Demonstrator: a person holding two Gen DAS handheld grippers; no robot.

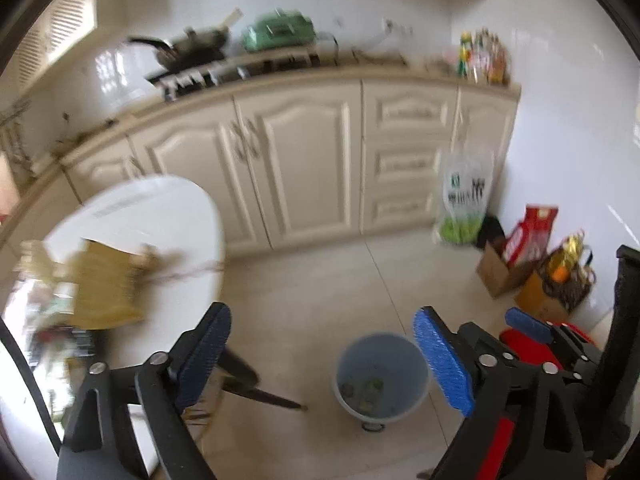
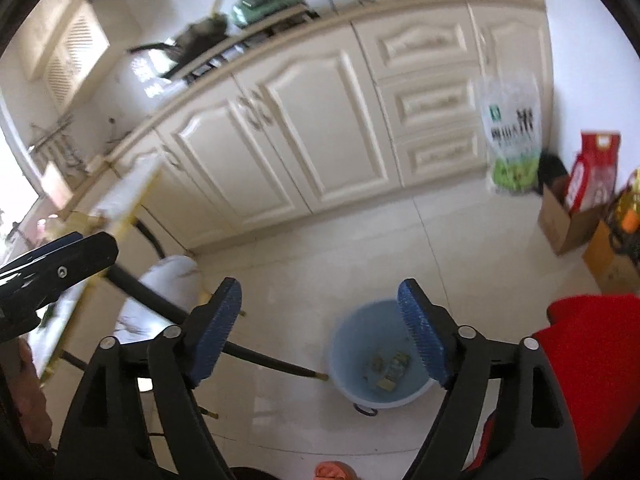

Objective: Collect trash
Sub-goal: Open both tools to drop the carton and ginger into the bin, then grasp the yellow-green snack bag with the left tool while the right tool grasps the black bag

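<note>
A light blue bin stands on the tiled floor with a few scraps of trash at its bottom; it also shows in the right wrist view with the scraps. My left gripper is open and empty, held above the floor just left of the bin. My right gripper is open and empty above the bin's left rim; it also shows in the left wrist view. A brown paper bag and blurred litter lie on the white round table.
Cream kitchen cabinets run along the back, with a pan and green appliance on the counter. A green-and-white bag, cardboard boxes and a red package stand at the right wall. Black table legs cross the floor left of the bin.
</note>
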